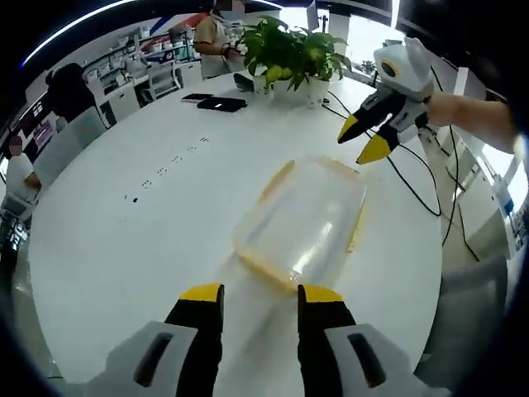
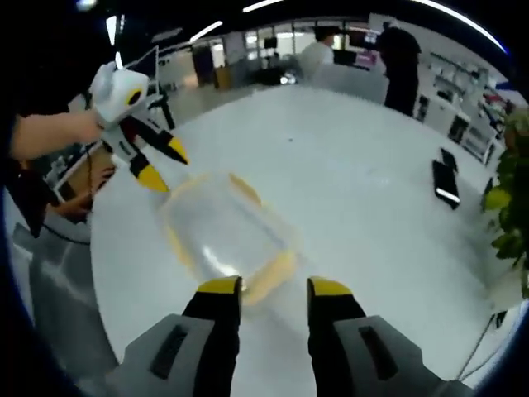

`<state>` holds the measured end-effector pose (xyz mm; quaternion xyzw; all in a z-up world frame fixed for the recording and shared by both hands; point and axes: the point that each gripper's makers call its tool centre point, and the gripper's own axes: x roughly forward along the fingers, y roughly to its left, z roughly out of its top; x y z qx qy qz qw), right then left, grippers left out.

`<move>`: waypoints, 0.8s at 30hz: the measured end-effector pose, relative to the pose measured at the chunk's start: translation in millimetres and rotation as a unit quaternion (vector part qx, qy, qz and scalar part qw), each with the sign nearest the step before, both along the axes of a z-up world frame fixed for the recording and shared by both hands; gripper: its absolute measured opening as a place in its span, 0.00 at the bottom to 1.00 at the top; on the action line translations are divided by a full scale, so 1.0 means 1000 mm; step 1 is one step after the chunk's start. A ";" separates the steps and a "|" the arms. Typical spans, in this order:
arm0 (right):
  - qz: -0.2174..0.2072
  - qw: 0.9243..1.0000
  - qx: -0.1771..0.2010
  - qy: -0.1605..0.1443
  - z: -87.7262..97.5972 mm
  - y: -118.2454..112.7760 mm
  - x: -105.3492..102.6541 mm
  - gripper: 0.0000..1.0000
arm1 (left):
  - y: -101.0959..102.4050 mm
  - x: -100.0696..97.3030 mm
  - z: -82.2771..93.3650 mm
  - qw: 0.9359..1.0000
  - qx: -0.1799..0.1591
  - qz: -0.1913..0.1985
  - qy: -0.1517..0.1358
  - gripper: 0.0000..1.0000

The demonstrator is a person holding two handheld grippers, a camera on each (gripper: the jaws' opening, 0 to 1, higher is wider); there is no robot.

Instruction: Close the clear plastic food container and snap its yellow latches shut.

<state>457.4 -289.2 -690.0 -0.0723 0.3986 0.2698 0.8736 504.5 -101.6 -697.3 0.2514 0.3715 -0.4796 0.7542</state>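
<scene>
Clear plastic container (image 1: pixel 304 222) lies between both open tongs, touching neither.

Large round white table (image 1: pixel 124 248). Potted plants (image 1: pixel 289 50) at its far edge, dark tablet (image 1: pixel 221 103) nearby. Open office behind: desks, shelving, ceiling strip lights (image 2: pixel 207 31), people standing.

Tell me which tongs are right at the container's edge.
The left tongs: their yellow tips sit at the container's near yellow rim. The right tongs hang open above and off its far corner, not touching it.
</scene>
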 end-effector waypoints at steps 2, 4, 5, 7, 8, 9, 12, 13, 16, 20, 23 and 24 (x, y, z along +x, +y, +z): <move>-0.020 1.000 0.004 0.005 -0.001 0.000 0.000 0.28 | 0.001 -0.001 -0.002 1.000 0.000 0.011 0.008 0.28; -0.035 0.999 0.008 0.005 -0.002 0.001 0.001 0.28 | 0.001 -0.002 -0.004 1.000 -0.002 0.020 0.012 0.27; -0.045 0.999 0.014 0.006 -0.003 0.001 0.003 0.27 | -0.001 -0.003 -0.004 1.000 -0.006 0.024 0.015 0.27; -0.057 0.998 0.020 0.005 -0.004 0.003 0.004 0.27 | -0.003 -0.005 -0.004 0.999 -0.017 0.039 0.023 0.27; -0.067 0.997 0.027 0.006 -0.005 0.006 0.003 0.27 | -0.005 -0.005 -0.005 0.998 -0.024 0.048 0.029 0.26; -0.074 0.997 0.033 0.006 -0.006 0.008 0.003 0.27 | -0.005 -0.004 -0.004 0.998 -0.026 0.054 0.030 0.25; -0.086 0.996 0.038 0.005 -0.010 0.013 0.002 0.28 | -0.006 0.000 -0.003 0.996 -0.039 0.073 0.034 0.25; -0.095 0.995 0.042 0.004 -0.012 0.014 0.002 0.28 | -0.007 0.001 -0.002 0.994 -0.049 0.084 0.040 0.25; -0.108 0.993 0.051 0.007 -0.015 0.016 0.001 0.28 | -0.008 0.003 0.001 0.993 -0.058 0.090 0.041 0.26; -0.123 0.990 0.062 0.005 -0.016 0.016 0.002 0.27 | -0.010 0.003 0.003 0.993 -0.063 0.095 0.039 0.26; -0.131 0.989 0.065 0.005 -0.015 0.015 0.003 0.26 | -0.011 0.002 0.000 0.992 -0.062 0.098 0.041 0.26; -0.132 0.989 0.068 0.006 -0.014 0.016 0.003 0.25 | -0.012 0.002 -0.001 0.992 -0.064 0.100 0.043 0.26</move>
